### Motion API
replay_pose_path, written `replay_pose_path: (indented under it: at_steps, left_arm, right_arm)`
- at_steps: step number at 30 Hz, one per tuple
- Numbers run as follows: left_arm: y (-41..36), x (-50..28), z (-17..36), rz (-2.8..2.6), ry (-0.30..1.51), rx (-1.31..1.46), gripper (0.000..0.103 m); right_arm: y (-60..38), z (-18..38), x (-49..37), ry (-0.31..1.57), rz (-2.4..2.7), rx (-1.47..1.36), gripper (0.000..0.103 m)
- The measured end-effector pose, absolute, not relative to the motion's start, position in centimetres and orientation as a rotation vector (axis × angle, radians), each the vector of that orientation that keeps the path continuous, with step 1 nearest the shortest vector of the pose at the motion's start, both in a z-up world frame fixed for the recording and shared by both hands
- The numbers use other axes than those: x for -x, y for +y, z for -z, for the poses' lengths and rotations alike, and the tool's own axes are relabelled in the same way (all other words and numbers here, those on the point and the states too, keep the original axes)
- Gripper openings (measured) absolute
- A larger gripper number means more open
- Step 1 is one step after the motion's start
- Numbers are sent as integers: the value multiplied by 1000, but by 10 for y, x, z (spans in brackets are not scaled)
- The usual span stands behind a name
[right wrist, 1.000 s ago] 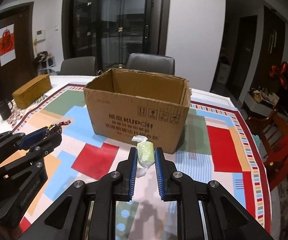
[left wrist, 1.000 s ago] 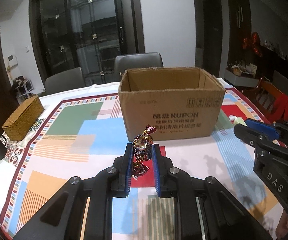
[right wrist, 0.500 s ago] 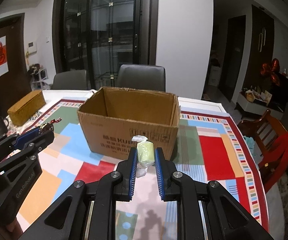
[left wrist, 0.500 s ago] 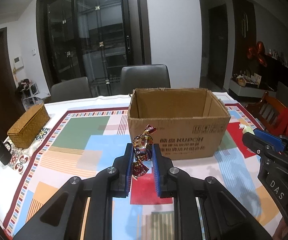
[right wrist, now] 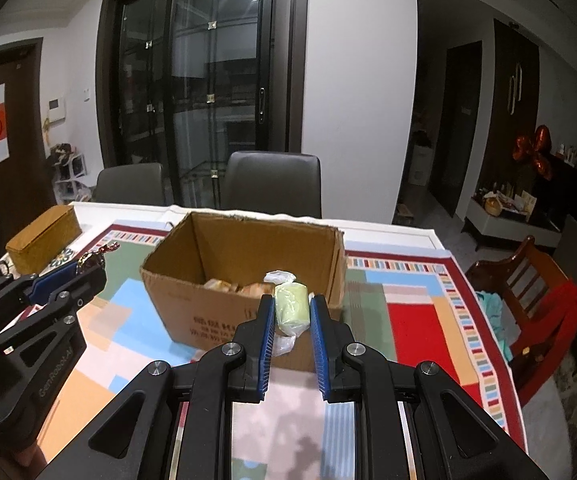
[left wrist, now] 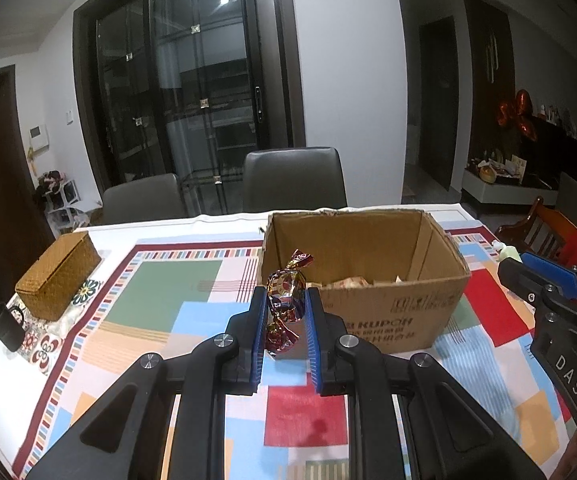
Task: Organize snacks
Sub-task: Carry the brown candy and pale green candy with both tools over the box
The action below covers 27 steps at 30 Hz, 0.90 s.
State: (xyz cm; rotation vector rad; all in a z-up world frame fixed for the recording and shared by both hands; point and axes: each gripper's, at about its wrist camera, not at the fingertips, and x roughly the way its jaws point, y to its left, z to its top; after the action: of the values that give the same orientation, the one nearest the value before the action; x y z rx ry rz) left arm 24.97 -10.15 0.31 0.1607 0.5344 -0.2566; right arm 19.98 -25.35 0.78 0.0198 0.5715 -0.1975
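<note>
So the open cardboard box point(left wrist: 368, 280) sits mid-table on a bright patchwork tablecloth point(left wrist: 160, 300), with a few wrapped snacks point(right wrist: 232, 286) already lying on its floor. Just on the near side of it, the left gripper point(left wrist: 286, 304) is clamped on a dark red-and-gold foil candy point(left wrist: 286, 300), twisted ends sticking out above and below the blue pads. The right gripper point(right wrist: 291, 312) is pinching a pale green wrapped sweet point(right wrist: 291, 306) the same way, held up against the box's near wall.

Nothing sits between either candy and the box. Off to the far left there's a woven basket box point(left wrist: 58, 276) and a black mug point(left wrist: 4, 326); two grey chairs point(left wrist: 294, 180) stand behind the table.

The right view picks up a wooden chair with red cloth point(right wrist: 544, 304) on the right side, and the left gripper from its side. The left view catches the right gripper poking in at its right edge.
</note>
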Motion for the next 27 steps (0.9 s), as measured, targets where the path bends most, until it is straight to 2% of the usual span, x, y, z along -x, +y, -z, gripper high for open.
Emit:
replay_pose_path:
  at_steps: [27]
  left_arm:
    - [-117,-307,-18,291,502,-154,19]
  right_arm:
    - [-270,-23,-250,532,210,-31,19]
